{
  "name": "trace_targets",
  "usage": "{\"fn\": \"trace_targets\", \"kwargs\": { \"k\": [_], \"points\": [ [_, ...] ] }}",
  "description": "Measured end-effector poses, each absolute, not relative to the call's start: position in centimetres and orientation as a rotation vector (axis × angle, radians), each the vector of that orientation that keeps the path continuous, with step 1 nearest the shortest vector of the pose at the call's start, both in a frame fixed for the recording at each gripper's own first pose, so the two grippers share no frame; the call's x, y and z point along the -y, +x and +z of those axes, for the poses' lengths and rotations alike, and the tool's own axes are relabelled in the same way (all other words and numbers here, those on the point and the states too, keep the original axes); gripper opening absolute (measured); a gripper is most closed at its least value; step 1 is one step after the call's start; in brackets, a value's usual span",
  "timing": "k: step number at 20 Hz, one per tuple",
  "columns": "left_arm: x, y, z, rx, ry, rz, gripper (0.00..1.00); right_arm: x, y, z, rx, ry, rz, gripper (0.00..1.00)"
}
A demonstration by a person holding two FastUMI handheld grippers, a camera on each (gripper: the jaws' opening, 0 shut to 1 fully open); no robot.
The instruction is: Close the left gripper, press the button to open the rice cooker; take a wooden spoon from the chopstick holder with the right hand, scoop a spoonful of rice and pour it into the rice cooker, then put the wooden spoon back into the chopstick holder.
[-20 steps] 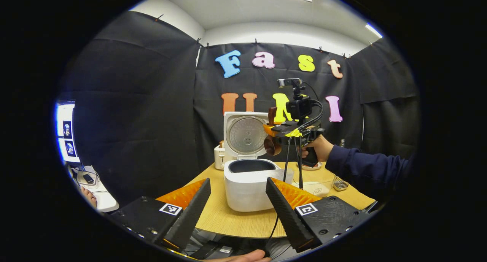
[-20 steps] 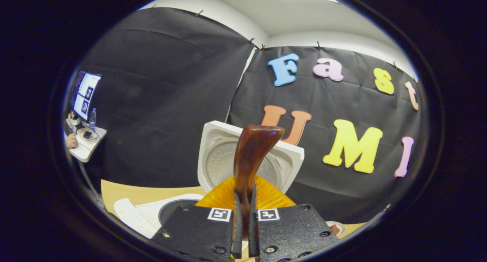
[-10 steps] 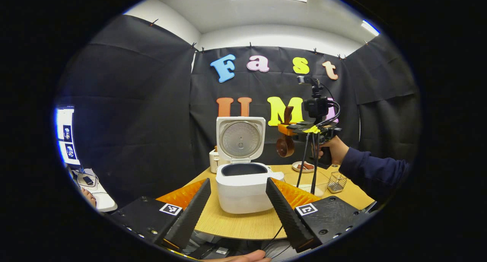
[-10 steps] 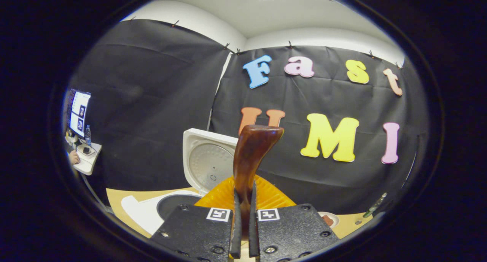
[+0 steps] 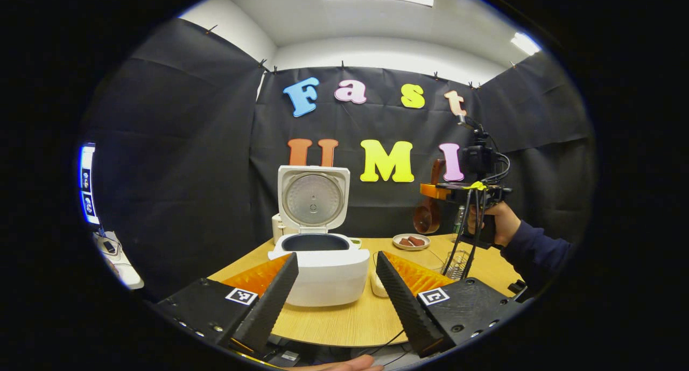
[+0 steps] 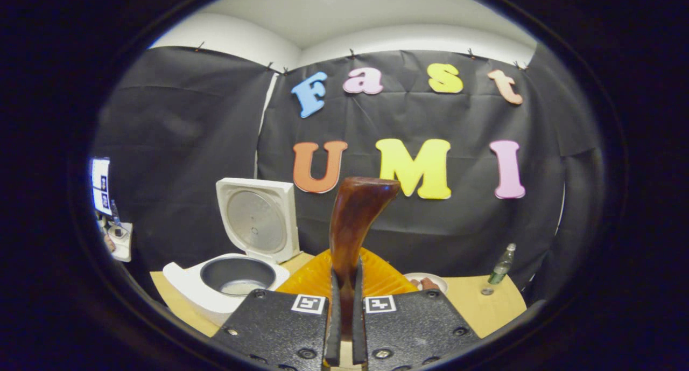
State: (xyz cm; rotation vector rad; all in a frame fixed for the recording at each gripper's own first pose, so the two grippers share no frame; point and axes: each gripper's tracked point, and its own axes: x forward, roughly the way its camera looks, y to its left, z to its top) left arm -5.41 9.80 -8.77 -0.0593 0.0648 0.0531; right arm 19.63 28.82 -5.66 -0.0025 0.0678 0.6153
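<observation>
Left gripper view: the left gripper (image 5: 336, 293) is low at the near edge of the round light-wood table (image 5: 344, 320), its two fingers spread wide apart with nothing between them. Framed between those fingers stands the white rice cooker (image 5: 322, 266), its square lid (image 5: 313, 198) swung upright at the back so the silvery inner plate faces forward and the dark inner pot is exposed. A small white appliance (image 5: 276, 226) sits just behind the cooker to its left. Over the right side of the table, a hand (image 5: 503, 223) in a dark blue sleeve holds the right gripper (image 5: 435, 190) well above the tabletop. The dark brown wooden spoon (image 5: 428, 212) is clamped there, with its bowl hanging below the gripper and its handle end rising above it. Beneath it stands the clear wire-and-glass chopstick holder (image 5: 457, 260), and farther back a small white dish (image 5: 410, 242) with brown pieces rests on the table.

In the right gripper view, the gripper's fingers (image 6: 335, 328) press closed on the spoon's glossy handle (image 6: 355, 225), which rises upright between them. The open cooker (image 6: 231, 277) lies down to the left, its pot holding a little pale rice at the bottom. A green plastic bottle (image 6: 501, 264) stands on the table at the far right.
</observation>
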Motion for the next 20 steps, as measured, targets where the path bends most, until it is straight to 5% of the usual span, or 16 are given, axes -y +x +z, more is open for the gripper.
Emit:
{"fn": "trace_targets", "kwargs": {
  "k": [9,11,12,20],
  "points": [
    [-7.7,-1.2,-8.6,-0.038,-0.054,0.058,0.93,-18.5,22.7,-9.3,-0.145,0.027,0.49,0.15],
    [-7.4,-0.2,-8.8,-0.033,-0.046,0.059,0.84,-17.4,23.3,-10.7,-0.179,0.045,0.478,0.16],
    [-7.3,0.4,-8.8,-0.03,-0.045,0.061,0.93,-16.8,23.8,-11.3,-0.192,0.049,0.467,0.16],
    [-6.9,3.5,-10.1,-0.041,-0.048,0.041,0.93,-14.2,25.1,-17.8,-0.291,0.077,0.428,0.19]
  ]
}}
